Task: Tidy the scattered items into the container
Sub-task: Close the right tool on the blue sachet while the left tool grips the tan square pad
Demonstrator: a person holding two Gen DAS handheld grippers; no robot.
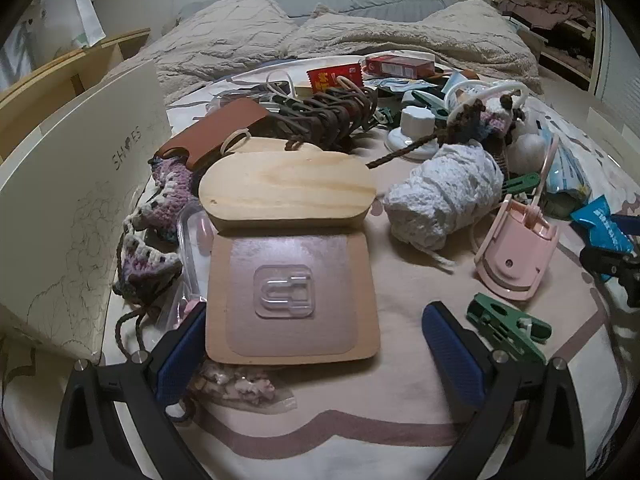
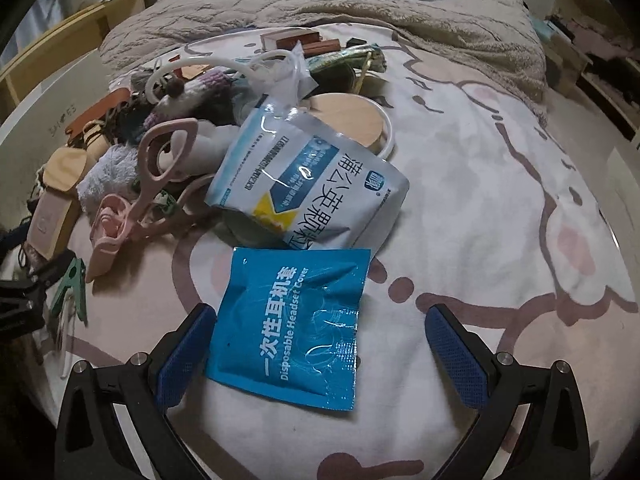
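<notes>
In the left wrist view a square wooden block with a clear stick-on hook (image 1: pixel 290 300) lies flat on the bed, between the wide-apart fingers of my open left gripper (image 1: pixel 320 344). Just behind it sits an oval wooden lid (image 1: pixel 288 188). The cream shoe box (image 1: pixel 80 184) stands at the left. In the right wrist view a blue headset-cover packet (image 2: pixel 292 324) lies between the fingers of my open right gripper (image 2: pixel 324 348), its left edge close to the left finger. A white and blue pouch (image 2: pixel 308 184) lies just behind the packet.
Scattered clutter covers the bed: a green clothes peg (image 1: pixel 508 328), a pink eyelash curler (image 1: pixel 516 252), a white crocheted bundle (image 1: pixel 444 196), a brown case (image 1: pixel 216 132), crocheted pieces (image 1: pixel 156 232), red packets (image 1: pixel 396 66). A rumpled beige blanket (image 1: pixel 320 36) lies behind; printed sheet (image 2: pixel 500 200) to the right is bare.
</notes>
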